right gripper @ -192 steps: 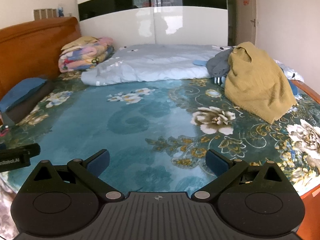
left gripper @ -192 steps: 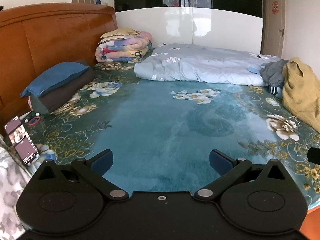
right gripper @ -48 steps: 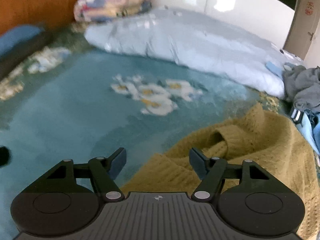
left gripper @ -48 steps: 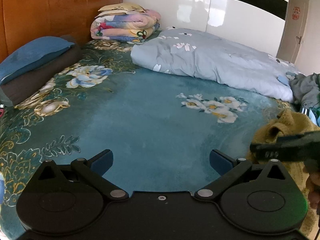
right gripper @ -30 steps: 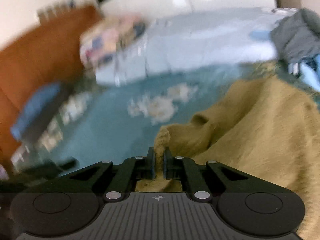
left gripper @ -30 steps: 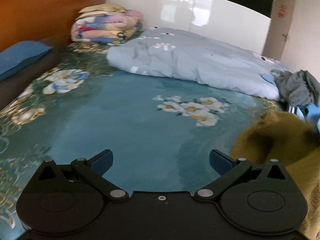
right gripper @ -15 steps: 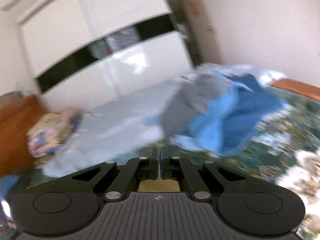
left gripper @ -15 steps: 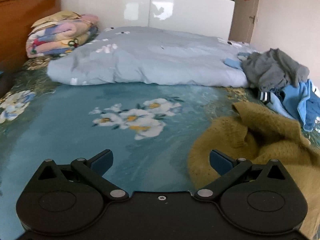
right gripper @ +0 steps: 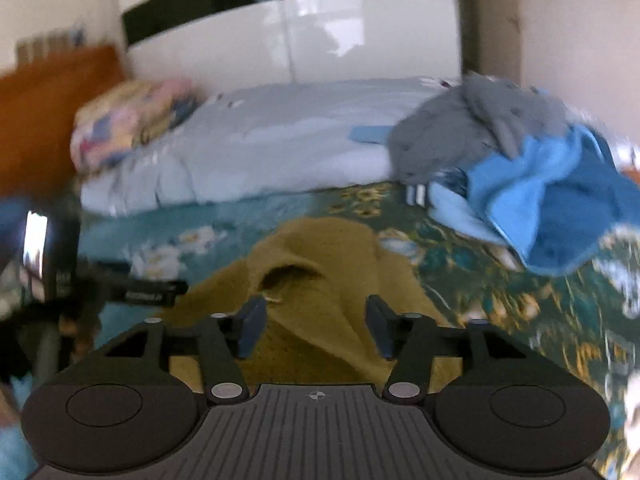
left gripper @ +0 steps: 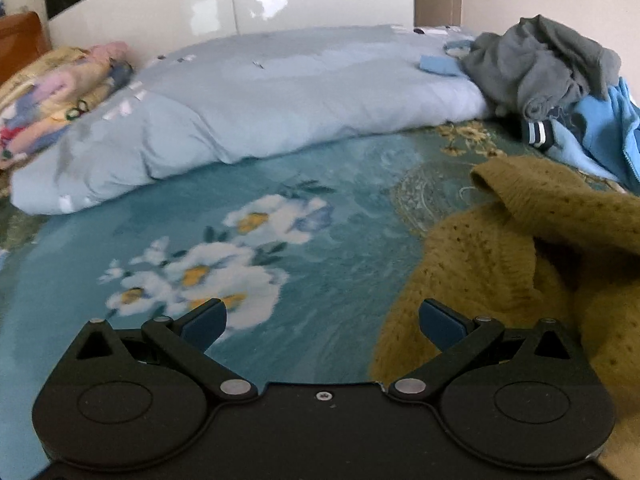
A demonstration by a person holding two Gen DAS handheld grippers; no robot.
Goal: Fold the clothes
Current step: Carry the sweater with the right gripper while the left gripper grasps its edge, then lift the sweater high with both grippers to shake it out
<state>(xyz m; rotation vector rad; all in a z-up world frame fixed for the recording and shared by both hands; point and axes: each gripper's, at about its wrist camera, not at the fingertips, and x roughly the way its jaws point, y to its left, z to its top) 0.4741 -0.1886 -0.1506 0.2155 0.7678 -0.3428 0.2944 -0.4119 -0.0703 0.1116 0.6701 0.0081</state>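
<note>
Since half a second ago the right gripper (right gripper: 316, 330) has let go: its jaws were pressed together then and have just been opening, now spread with the mustard knit sweater (right gripper: 320, 280) lying between them, pads not pressing on it. The sweater has come off the clothes pile and sits crumpled on the teal floral bedspread (left gripper: 328, 248). The left view has swung toward the sweater, which now fills its 3 to 5 o'clock area (left gripper: 520, 272).

Left gripper (left gripper: 322, 320) jaws spread wide, nothing between them; the sweater's edge lies just beside the right-hand fingertip (left gripper: 440, 322).

Grey garment (left gripper: 540, 68) heaped at 1 o'clock in the left view, blue garment (left gripper: 600, 132) touching it at 2 o'clock, both well apart from the jaws. Pale blue duvet (left gripper: 260, 104) across 11 to 12 o'clock, folded blankets (left gripper: 52, 100) at 10 o'clock. In the right view the left gripper's body shows blurred at 9 o'clock, just beside the sweater.
</note>
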